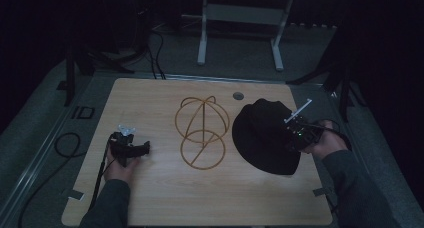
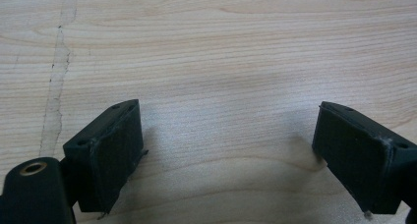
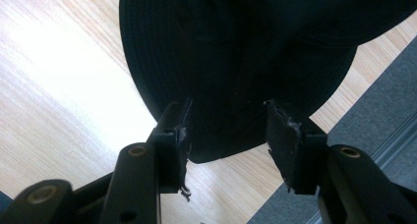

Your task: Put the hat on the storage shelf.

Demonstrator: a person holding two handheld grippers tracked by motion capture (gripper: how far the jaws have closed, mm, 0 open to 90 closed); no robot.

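A black bucket hat (image 1: 262,135) lies on the right part of the wooden table (image 1: 150,188). My right gripper (image 1: 291,138) reaches it from the right, held in a person's hand. In the right gripper view the hat's brim (image 3: 221,86) lies between and under the jaws of the right gripper (image 3: 226,130), which stand apart; the pads (image 3: 279,140) do not visibly press on the fabric. At the table's left my left gripper (image 1: 134,149) rests low, open over bare wood in its own view (image 2: 226,155). A gold wire hat frame (image 1: 202,130) stands at mid-table between the two.
A small round hole (image 1: 238,95) sits near the table's far edge. Cables (image 1: 65,148) run on the grey floor at the left. A white stand's legs (image 1: 202,43) rise beyond the table. The table's right edge and the grey floor (image 3: 378,116) lie close behind the hat.
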